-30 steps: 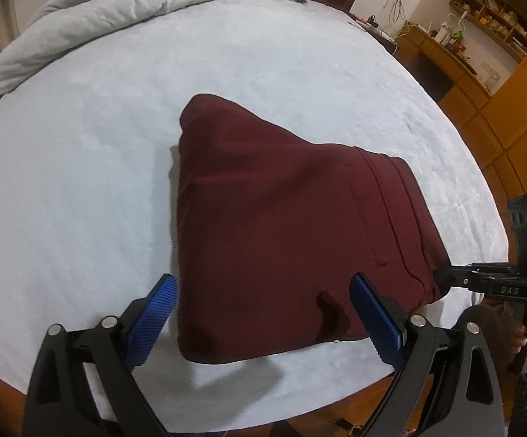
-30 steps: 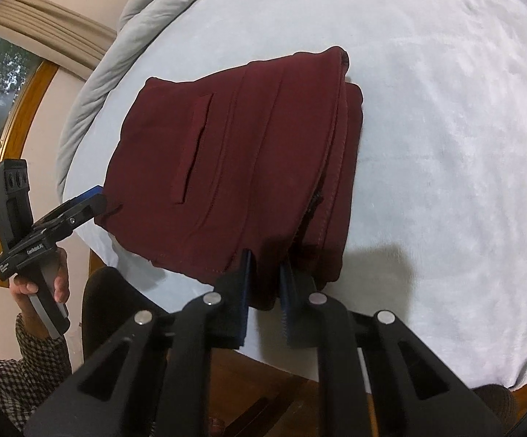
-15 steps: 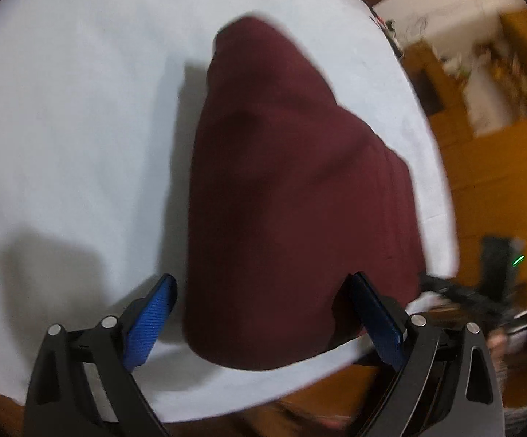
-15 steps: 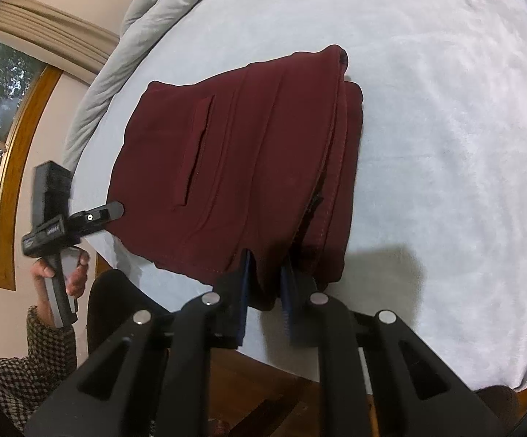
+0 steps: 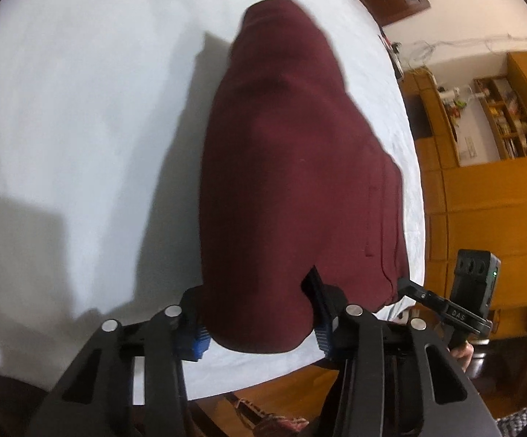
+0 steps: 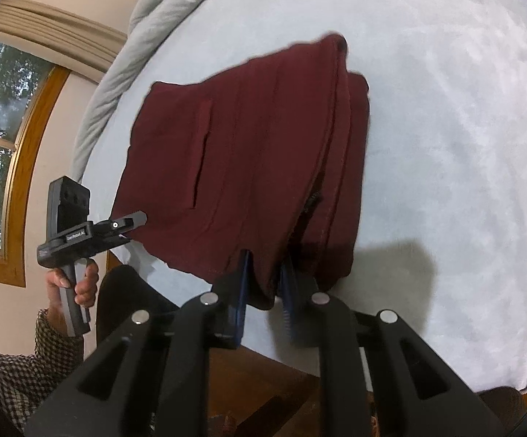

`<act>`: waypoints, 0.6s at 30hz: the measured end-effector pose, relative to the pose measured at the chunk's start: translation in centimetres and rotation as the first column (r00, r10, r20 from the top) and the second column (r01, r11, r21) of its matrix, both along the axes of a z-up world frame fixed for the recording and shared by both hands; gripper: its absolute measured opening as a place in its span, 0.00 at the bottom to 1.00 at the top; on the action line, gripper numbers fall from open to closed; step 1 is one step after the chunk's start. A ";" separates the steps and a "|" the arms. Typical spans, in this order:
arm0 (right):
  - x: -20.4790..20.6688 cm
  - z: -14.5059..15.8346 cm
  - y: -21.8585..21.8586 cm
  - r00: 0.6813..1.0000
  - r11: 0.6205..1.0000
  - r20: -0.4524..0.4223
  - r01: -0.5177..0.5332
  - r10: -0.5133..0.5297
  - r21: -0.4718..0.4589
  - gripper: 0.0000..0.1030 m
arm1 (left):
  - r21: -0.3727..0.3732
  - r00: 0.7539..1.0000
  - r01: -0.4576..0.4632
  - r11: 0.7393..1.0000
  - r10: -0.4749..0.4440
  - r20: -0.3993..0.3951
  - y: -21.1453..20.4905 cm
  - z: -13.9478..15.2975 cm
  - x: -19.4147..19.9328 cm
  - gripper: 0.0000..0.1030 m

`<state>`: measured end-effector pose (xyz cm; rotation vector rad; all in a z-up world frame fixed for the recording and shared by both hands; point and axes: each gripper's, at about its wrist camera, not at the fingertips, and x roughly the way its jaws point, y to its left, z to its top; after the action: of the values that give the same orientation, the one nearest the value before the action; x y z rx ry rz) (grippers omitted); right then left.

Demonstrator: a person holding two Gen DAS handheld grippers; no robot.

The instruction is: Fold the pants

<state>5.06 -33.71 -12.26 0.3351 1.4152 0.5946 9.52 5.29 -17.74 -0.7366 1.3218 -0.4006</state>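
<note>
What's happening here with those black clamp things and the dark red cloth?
A person is folding maroon pants on a bed covered by a pale blue sheet, holding a two-finger gripper in each hand. The right gripper is clamped on the near edge of the folded stack. The left gripper has its fingers closing around another near corner of the pants.

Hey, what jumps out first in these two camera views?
A folded maroon pair of pants lies on the pale blue bedsheet, near its front edge. The left tool and right tool each pinch a near corner of it. Beyond, a rumpled grey duvet borders the bed.
</note>
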 end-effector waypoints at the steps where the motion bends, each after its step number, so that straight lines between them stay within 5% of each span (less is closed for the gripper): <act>1: 0.1 -0.2 0.1 1.000 1.000 -0.005 -0.002 0.002 -0.003 0.16 | -0.002 1.000 -0.010 1.000 0.010 0.003 0.0 -0.2 -0.3 0.44; 3: 0.2 -0.3 0.2 1.000 1.000 -0.012 -0.001 0.001 -0.007 0.16 | 0.011 1.000 -0.013 1.000 0.013 0.007 0.0 -0.1 -0.2 0.46; 8: 0.3 0.6 0.1 1.000 1.000 0.011 -0.010 0.010 -0.002 0.20 | 0.039 1.000 -0.021 0.999 0.022 -0.021 1.2 1.5 0.4 0.77; 13: 0.3 1.0 -0.1 1.000 0.999 0.024 -0.008 0.008 0.034 0.30 | 0.194 0.998 -0.037 0.980 0.025 0.061 3.7 4.9 2.0 0.79; 18: 0.6 1.2 -0.2 0.999 0.999 0.045 -0.010 0.008 0.049 0.34 | 0.128 0.997 -0.022 0.992 0.012 0.083 3.3 5.2 8.3 0.80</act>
<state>5.62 -33.88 -11.08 0.3532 1.3617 0.6416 17.81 8.56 -12.54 -0.6173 1.2513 -0.3253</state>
